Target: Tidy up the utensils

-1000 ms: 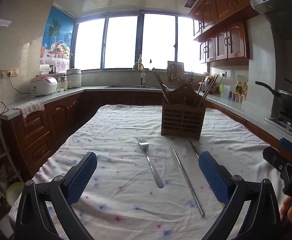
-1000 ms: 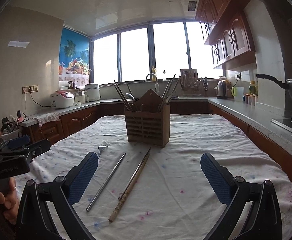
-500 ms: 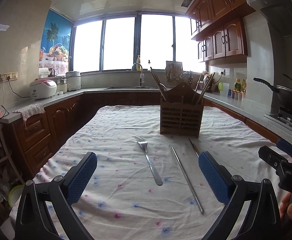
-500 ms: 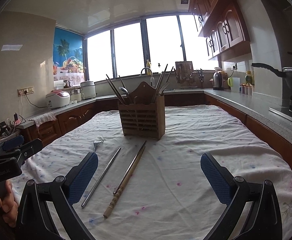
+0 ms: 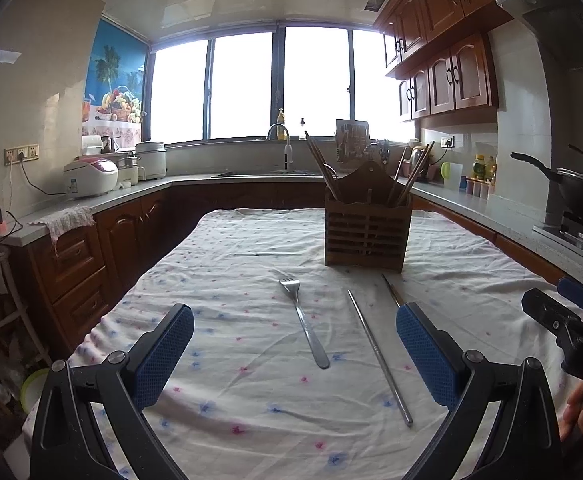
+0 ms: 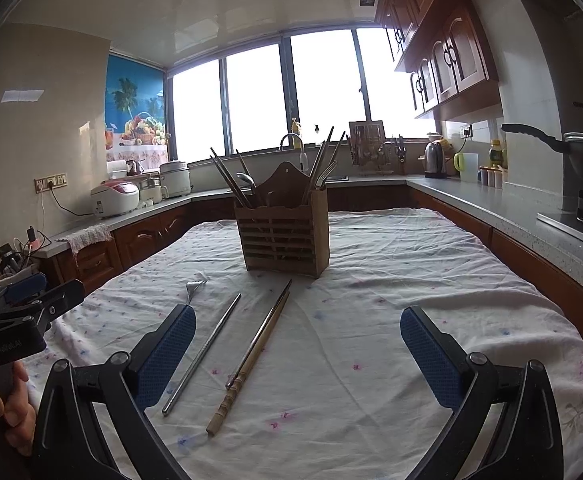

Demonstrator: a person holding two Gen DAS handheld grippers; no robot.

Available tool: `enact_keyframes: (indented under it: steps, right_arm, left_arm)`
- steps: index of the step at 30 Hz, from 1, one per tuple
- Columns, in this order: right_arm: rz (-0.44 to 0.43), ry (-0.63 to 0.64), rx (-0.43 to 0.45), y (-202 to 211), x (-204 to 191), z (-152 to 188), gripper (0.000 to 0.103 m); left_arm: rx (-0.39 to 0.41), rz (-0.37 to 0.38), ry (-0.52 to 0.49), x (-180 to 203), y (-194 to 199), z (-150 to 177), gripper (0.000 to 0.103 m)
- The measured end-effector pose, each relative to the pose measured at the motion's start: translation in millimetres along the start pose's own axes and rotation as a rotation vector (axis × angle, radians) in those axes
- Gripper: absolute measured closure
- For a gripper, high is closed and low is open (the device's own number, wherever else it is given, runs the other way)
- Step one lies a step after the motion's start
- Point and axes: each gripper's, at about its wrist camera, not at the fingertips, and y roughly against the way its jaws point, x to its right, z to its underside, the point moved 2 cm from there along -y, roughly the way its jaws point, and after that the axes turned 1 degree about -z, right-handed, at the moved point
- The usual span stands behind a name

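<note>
A wooden utensil holder [image 5: 365, 232] [image 6: 285, 236] with chopsticks and spoons in it stands mid-table. In front of it lie a metal fork [image 5: 303, 322] [image 6: 192, 290], a single metal chopstick [image 5: 377, 356] [image 6: 203, 354] and a pair of chopsticks, one wooden, one metal [image 6: 253, 354], whose tips show in the left wrist view [image 5: 391, 290]. My left gripper [image 5: 295, 356] is open and empty, above the table with the fork between its fingers' line. My right gripper [image 6: 297, 356] is open and empty, near the chopstick pair.
The table wears a white floral cloth [image 5: 251, 280] [image 6: 411, 272]. Wooden cabinets and grey counters [image 5: 131, 196] ring the room. A wok [image 5: 579, 188] sits on the stove at right. A rice cooker [image 5: 89, 176] stands at left.
Both grippers have shifted slightly; the holder and utensils sit a little lower in the left view and the right view has tilted. Nothing on the table has moved. Both jaws stay open.
</note>
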Motion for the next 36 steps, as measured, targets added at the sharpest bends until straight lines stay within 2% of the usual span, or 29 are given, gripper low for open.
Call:
enact_keyframes:
  steps: [36]
  right_arm:
    - [-0.010, -0.011, 0.016, 4.4, -3.0, -6.0, 0.000]
  left_arm:
    - [0.006, -0.006, -0.015, 3.6, 1.9, -1.0, 0.001]
